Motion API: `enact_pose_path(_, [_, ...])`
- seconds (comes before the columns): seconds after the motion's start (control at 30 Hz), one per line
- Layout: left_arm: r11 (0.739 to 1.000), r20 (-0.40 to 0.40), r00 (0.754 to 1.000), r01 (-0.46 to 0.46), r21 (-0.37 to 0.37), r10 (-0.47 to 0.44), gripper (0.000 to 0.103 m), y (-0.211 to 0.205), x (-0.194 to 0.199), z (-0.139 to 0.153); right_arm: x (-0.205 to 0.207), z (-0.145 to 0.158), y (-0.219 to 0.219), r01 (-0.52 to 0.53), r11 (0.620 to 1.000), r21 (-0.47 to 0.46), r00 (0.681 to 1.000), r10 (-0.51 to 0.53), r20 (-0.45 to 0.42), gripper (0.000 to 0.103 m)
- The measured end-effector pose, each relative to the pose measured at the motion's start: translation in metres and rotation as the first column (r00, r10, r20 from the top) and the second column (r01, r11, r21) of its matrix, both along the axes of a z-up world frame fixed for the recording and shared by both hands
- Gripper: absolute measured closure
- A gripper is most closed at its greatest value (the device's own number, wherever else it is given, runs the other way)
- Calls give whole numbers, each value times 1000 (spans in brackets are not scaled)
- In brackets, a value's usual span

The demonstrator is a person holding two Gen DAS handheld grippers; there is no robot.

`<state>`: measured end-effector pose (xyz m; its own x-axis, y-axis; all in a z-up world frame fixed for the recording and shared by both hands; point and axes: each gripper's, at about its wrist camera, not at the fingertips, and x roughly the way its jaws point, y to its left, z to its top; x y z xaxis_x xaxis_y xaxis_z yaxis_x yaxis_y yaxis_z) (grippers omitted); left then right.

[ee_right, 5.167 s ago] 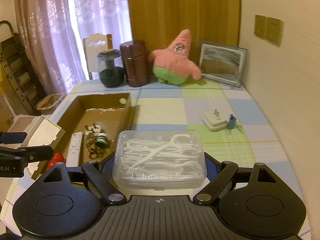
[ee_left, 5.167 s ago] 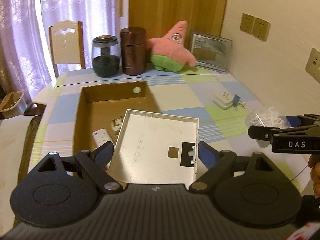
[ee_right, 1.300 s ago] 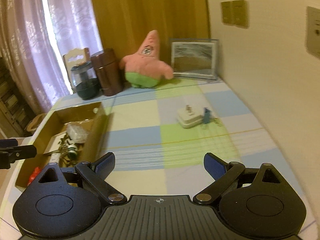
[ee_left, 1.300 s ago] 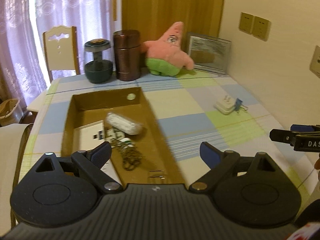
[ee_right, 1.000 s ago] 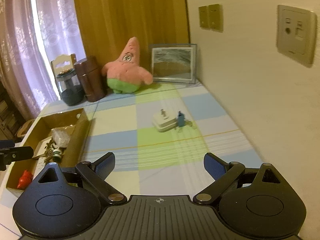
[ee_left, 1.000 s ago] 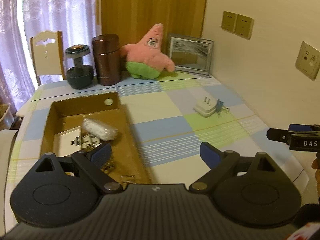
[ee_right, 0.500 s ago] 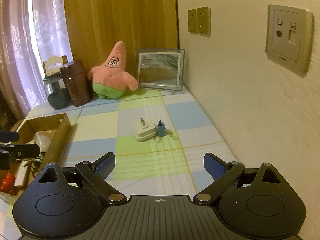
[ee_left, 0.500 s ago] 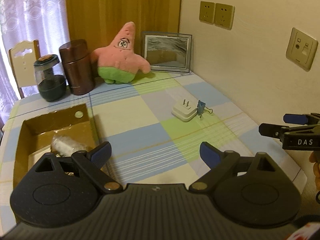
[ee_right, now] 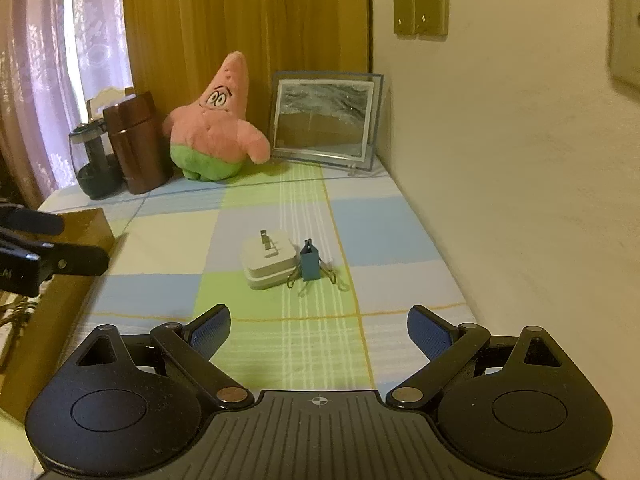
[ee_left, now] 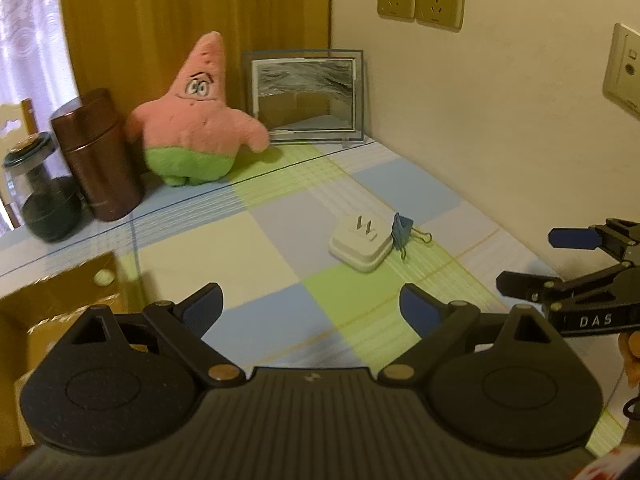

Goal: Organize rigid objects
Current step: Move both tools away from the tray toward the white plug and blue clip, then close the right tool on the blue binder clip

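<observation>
A white plug adapter (ee_left: pixel 361 247) lies prongs-up on the checked tablecloth, with a blue binder clip (ee_left: pixel 401 229) touching its right side. Both also show in the right wrist view: the adapter (ee_right: pixel 269 263) and the clip (ee_right: pixel 309 265). My left gripper (ee_left: pixel 311 305) is open and empty, held short of the adapter. My right gripper (ee_right: pixel 319 332) is open and empty, centred in front of the adapter and clip. The brown cardboard box (ee_left: pixel 52 300) stands at the left, its edge also in the right wrist view (ee_right: pixel 86 224).
A pink star plush (ee_left: pixel 192 120), a brown canister (ee_left: pixel 98 160), a dark glass jar (ee_left: pixel 40 200) and a framed picture (ee_left: pixel 306 94) line the table's far edge. The wall (ee_left: pixel 500 140) runs along the right side. The other gripper shows at each view's edge.
Both grippers let their loads go into the box earlier. Over the last second both have swung right and moved closer to the adapter and clip, staying open and empty.
</observation>
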<state>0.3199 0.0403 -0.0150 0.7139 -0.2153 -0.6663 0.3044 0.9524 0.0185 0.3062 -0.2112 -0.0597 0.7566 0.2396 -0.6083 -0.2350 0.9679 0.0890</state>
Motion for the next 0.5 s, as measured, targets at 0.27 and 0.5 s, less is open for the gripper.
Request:
enact_pose_path(0.27, [999, -24, 999, 37, 33, -36, 10, -12, 50, -30, 40, -26, -1, -27, 1000, -8, 1000, 27, -8, 10])
enact_pose_path(0.5, [996, -44, 997, 58, 67, -56, 10, -14, 77, -54, 68, -52, 2, -61, 998, -21, 998, 61, -3, 11])
